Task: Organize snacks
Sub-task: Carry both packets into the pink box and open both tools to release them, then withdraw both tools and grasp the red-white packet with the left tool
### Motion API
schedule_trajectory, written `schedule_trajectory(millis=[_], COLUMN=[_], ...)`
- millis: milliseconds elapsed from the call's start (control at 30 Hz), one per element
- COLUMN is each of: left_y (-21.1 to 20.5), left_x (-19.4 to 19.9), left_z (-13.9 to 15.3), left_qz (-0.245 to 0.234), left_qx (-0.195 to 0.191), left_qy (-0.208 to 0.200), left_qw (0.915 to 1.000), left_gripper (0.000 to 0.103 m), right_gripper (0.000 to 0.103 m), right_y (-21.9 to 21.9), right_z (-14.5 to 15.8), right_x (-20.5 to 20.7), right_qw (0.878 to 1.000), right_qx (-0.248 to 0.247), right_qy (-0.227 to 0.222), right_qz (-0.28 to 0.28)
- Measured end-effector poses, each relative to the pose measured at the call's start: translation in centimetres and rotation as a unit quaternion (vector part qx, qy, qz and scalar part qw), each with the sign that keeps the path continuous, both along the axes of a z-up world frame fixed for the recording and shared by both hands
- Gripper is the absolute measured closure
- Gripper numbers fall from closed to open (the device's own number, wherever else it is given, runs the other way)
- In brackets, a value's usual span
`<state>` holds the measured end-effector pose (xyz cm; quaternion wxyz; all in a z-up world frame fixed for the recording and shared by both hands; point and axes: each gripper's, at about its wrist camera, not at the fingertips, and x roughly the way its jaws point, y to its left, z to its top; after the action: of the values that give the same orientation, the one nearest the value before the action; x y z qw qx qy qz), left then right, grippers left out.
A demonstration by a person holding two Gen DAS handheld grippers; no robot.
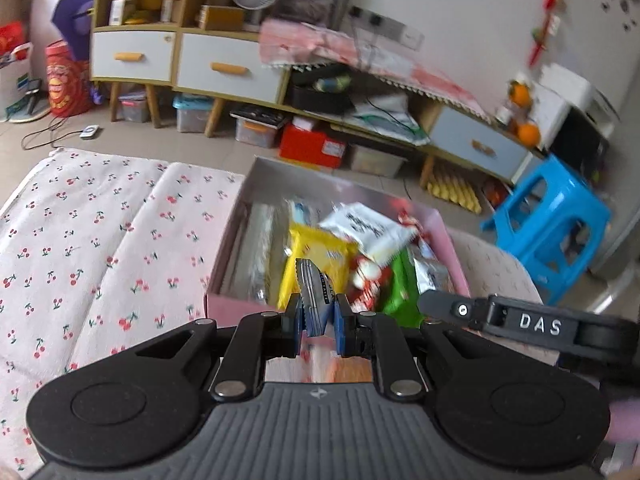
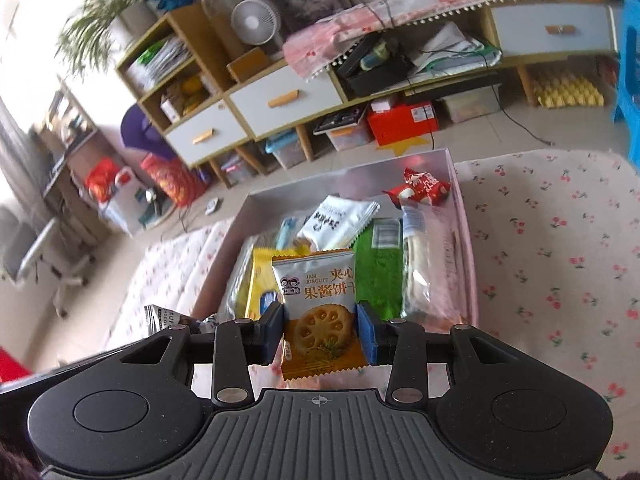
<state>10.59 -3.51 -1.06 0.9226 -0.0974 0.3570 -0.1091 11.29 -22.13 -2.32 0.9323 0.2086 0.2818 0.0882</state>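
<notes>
Left wrist: my left gripper (image 1: 318, 314) clamps a thin silver-blue packet (image 1: 314, 294) edge-on, over the near rim of the pink box (image 1: 236, 304). Yellow packet (image 1: 316, 256) and white packet (image 1: 368, 232) lie inside; labels blurred, probably snacks.

Right wrist: my right gripper (image 2: 320, 330) pinches a jam biscuit packet (image 2: 318, 312) upright above the box (image 2: 464, 216). Green packet (image 2: 378, 276) inside, red packet (image 2: 420, 186) against the far wall. Cherry-print cloth (image 2: 552, 248) underneath.

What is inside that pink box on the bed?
The pink box holds snack packets: a white one, green, yellow, red. Whatever lies beneath them is covered.
</notes>
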Motion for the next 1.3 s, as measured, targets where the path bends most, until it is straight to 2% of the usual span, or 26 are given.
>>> schedule_trajectory(millis=[233, 500, 800, 833, 933, 1100, 1300], left_y=[0.0, 0.5, 0.4, 0.4, 0.2, 0.2, -0.1], left_x=[1.6, 1.7, 1.5, 1.3, 1.4, 1.3, 0.4], left_z=[-0.9, -1.9, -2.0, -1.9, -1.6, -1.5, -1.1], left_qz=[0.030, 0.023, 0.022, 0.021, 0.021, 0.019, 0.008], left_qx=[0.014, 0.018, 0.019, 0.022, 0.034, 0.046, 0.063], left_qy=[-0.007, 0.019, 0.018, 0.015, 0.007, 0.010, 0.006], left_qw=[0.9994, 0.9994, 0.9994, 0.9994, 0.9992, 0.9987, 0.9980], left_gripper=[0.089, 0.089, 0.086, 0.080, 0.071, 0.056, 0.036], right_gripper=[0.065, 0.065, 0.061, 0.061, 0.045, 0.044, 0.032], right_y=[-0.1, 0.7, 0.8, 0.8, 0.4, -0.1, -0.5], right_z=[-0.3, -0.8, -1.2, -1.2, -1.0, -0.7, -0.2], right_x=[1.6, 2.4, 2.2, 2.1, 2.1, 1.5, 0.6], right_qw=[1.000, 1.000, 1.000, 1.000, 1.000, 1.000, 1.000], right_qx=[0.011, 0.002, -0.006, -0.004, 0.009, 0.006, -0.008], right_qy=[-0.014, -0.020, -0.019, -0.022, -0.016, -0.015, -0.011], right_qz=[-0.012, 0.000, -0.011, -0.016, -0.020, -0.022, -0.019])
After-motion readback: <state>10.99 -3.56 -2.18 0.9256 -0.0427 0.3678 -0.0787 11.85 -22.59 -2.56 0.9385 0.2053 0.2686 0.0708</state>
